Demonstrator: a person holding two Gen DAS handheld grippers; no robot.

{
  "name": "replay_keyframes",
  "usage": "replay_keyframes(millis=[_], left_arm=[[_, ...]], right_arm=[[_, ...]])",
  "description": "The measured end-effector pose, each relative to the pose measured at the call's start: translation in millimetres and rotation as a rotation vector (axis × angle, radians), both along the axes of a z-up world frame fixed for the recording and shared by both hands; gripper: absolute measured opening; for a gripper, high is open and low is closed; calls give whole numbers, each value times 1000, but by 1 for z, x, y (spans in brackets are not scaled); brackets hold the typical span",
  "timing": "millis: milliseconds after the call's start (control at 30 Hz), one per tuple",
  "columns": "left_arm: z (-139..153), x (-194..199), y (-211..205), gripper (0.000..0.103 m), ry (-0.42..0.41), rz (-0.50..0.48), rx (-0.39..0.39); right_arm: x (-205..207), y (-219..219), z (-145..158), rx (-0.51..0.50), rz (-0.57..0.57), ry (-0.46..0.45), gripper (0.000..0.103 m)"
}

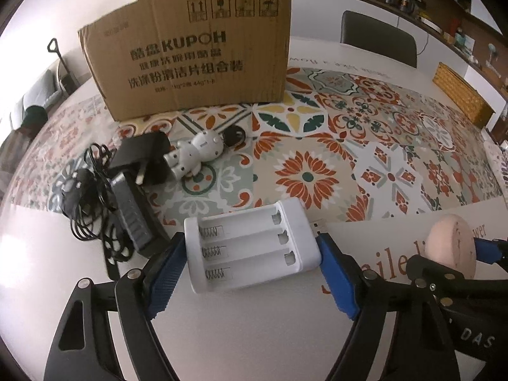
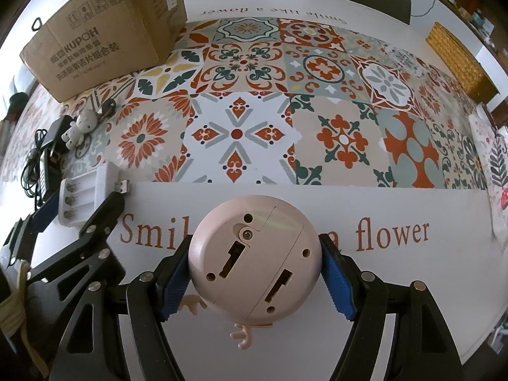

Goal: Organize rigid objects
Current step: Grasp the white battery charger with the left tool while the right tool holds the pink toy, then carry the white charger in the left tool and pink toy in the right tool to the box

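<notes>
My left gripper (image 1: 252,262) is shut on a white battery charger (image 1: 250,244) with three empty slots and a USB plug, held at the table's white front strip. It also shows in the right wrist view (image 2: 85,197). My right gripper (image 2: 255,277) is shut on a round pink clock (image 2: 254,260), back side up, with small hand-shaped feet below it. The clock also shows in the left wrist view (image 1: 451,244). A white robot figurine (image 1: 197,152), a black power adapter (image 1: 143,155) and a tangled black cable (image 1: 92,190) lie to the left.
An open brown KUPOH cardboard box (image 1: 197,54) stands at the back left on the patterned tablecloth (image 1: 349,146). A woven yellow basket (image 1: 460,95) sits at the far right edge. A dark chair (image 1: 377,36) stands behind the table.
</notes>
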State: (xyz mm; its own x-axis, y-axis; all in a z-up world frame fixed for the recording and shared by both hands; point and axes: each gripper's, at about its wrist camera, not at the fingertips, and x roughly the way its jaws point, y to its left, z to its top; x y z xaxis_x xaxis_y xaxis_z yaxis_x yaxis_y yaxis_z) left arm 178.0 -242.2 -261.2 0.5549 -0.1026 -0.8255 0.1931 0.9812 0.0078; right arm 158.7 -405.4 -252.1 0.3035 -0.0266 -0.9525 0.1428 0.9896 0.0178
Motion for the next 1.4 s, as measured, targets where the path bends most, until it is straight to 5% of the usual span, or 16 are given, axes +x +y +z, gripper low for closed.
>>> replay_keyframes(millis=[1400], left_arm=[[184, 27, 123, 81, -261, 54, -117]], right_arm=[[34, 94, 165, 59, 49, -380, 74]])
